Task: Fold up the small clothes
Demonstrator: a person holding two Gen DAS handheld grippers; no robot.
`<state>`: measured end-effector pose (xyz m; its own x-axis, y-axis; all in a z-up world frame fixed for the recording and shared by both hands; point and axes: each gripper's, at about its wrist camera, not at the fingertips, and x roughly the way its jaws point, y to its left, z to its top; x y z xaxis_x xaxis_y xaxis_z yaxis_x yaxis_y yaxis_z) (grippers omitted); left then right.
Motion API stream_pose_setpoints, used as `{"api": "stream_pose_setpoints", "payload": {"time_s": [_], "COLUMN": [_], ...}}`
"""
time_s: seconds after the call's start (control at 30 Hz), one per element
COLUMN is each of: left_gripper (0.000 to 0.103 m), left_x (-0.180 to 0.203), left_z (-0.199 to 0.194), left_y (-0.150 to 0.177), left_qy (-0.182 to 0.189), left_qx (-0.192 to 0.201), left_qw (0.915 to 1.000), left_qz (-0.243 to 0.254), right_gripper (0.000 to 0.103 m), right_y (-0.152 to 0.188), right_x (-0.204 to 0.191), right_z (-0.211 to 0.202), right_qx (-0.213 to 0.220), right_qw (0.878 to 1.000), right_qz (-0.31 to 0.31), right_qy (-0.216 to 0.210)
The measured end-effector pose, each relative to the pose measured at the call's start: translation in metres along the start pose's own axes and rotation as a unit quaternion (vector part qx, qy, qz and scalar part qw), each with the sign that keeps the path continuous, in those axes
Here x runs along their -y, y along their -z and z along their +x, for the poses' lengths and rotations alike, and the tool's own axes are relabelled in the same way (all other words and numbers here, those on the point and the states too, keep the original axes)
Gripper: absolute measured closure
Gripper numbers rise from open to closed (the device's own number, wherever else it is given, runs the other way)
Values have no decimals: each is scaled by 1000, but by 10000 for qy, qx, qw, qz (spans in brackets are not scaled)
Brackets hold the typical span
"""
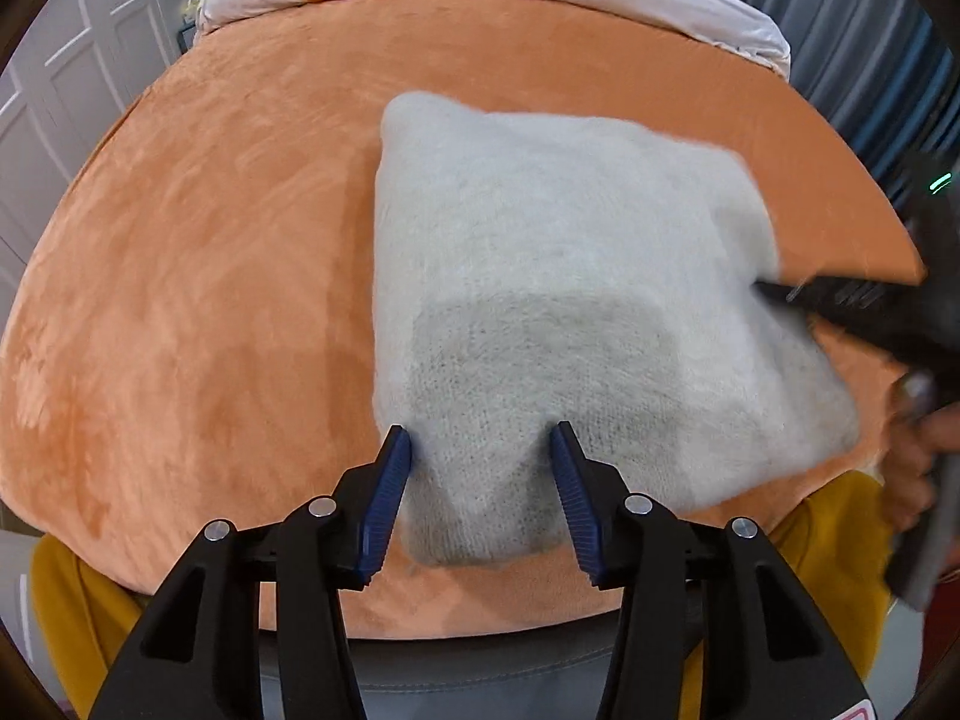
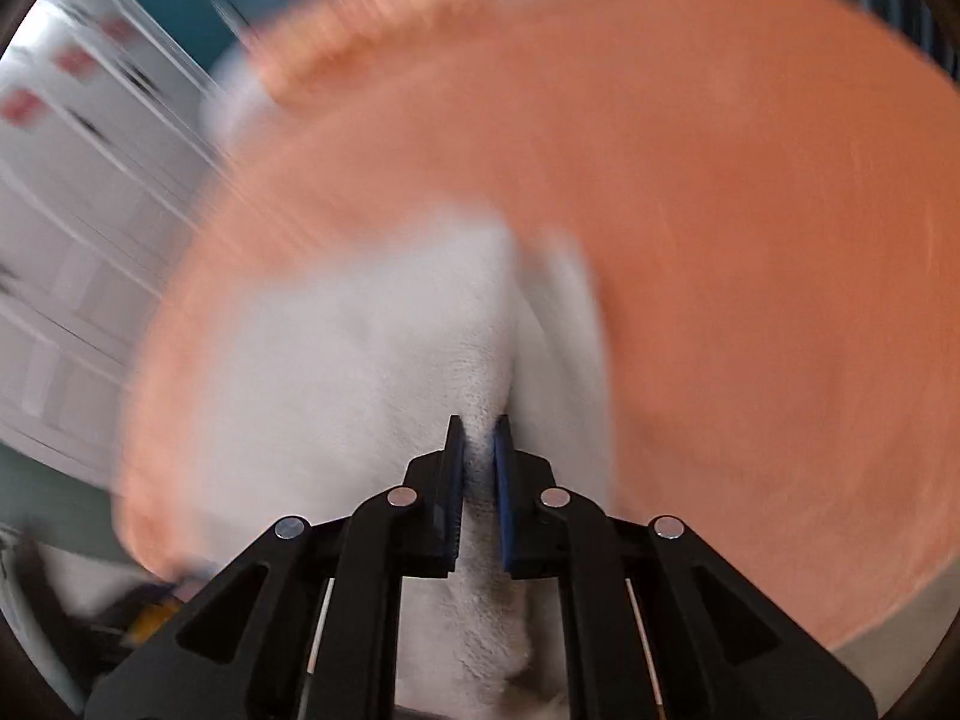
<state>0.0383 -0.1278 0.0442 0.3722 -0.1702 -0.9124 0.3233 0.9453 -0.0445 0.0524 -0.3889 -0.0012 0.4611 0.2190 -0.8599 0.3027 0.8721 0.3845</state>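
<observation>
Left tongs (image 1: 481, 450) spread wide, fingers level; right tongs (image 2: 478, 450) nearly closed, pinching fabric between their pads.

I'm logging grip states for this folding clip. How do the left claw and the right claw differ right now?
The left claw is open, its blue pads either side of the white sweater near its front edge; the right claw is shut on a pinch of that sweater. The left wrist view is mostly sharp; the right wrist view is blurred by motion. Both are black with blue pads, over the orange blanket.
</observation>
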Motion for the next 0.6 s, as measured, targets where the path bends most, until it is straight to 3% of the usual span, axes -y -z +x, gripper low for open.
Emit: {"api": "stream_pose_setpoints", "payload": {"time_s": [0.17,0.23,0.27,0.3,0.47,0.53,0.57,0.6], "left_gripper": [56,55,55,54,52,52,52,52], "left_x": [3,2,3,2,6,5,5,2], "left_z": [2,4,5,5,8,8,7,6], "left_y": [2,1,0,0,1,1,1,1], "left_qy": [-189,-201,-202,-206,-259,-263,-263,-252], "left_qx": [33,13,5,5,-7,-11,-15,-21], "left_qw": [9997,9997,9997,9997,9995,9994,9994,9994], "left_qz": [143,138,144,150,173,207,221,217], "right_gripper": [90,76,59,58,58,79,94,94], "right_y": [7,24,33,44,79,81,81,79], "right_x": [-21,-26,-27,-26,-20,-17,-16,-16], "right_z": [-52,-74,-79,-84,-62,-48,-54,-65], "right_qx": [547,728,743,728,253,106,181,341], "right_qw": [9984,9970,9968,9968,9990,9992,9996,9991], "right_qz": [-84,-254,-284,-315,-353,-288,-236,-217], "right_qy": [-111,-17,16,40,78,245,31,-128]}}
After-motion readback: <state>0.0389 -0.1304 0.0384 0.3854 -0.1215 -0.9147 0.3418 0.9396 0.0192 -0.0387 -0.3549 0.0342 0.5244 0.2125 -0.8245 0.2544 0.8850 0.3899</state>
